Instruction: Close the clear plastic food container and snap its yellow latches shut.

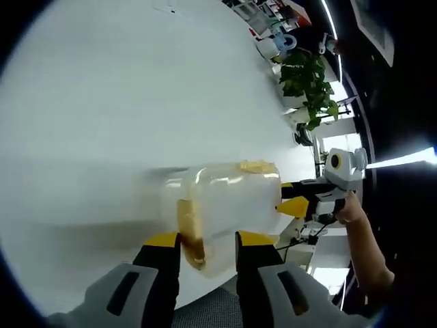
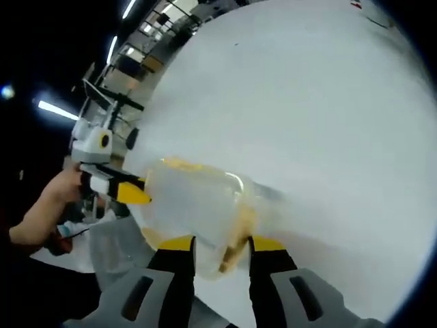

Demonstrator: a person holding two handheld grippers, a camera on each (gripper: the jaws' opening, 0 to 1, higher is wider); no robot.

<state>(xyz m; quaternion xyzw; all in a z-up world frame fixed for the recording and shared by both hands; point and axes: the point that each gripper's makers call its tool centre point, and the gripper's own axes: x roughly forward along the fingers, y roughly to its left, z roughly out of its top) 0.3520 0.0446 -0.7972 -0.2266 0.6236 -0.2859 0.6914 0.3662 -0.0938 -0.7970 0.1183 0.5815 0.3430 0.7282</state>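
The clear plastic food container (image 1: 229, 205) lies on the white table (image 1: 136, 89), blurred. My left gripper (image 1: 208, 239) is open at its near end, and a yellow latch (image 1: 190, 232) hangs between the yellow-tipped jaws. A second yellow latch (image 1: 258, 166) shows on the far edge. My right gripper (image 1: 290, 196) comes in from the right, its tips at the container's right end. In the right gripper view the container (image 2: 198, 198) sits just past my open right gripper (image 2: 222, 242), with a latch (image 2: 235, 239) between the jaws. The left gripper (image 2: 133, 188) meets the container's left end.
A potted green plant (image 1: 308, 82) stands past the table's far right edge, with cups and clutter (image 1: 273, 27) behind it. A person's hand (image 1: 349, 213) holds the right gripper, and another hand (image 2: 54, 195) holds the left. Wide bare white tabletop (image 2: 307, 102) lies beyond the container.
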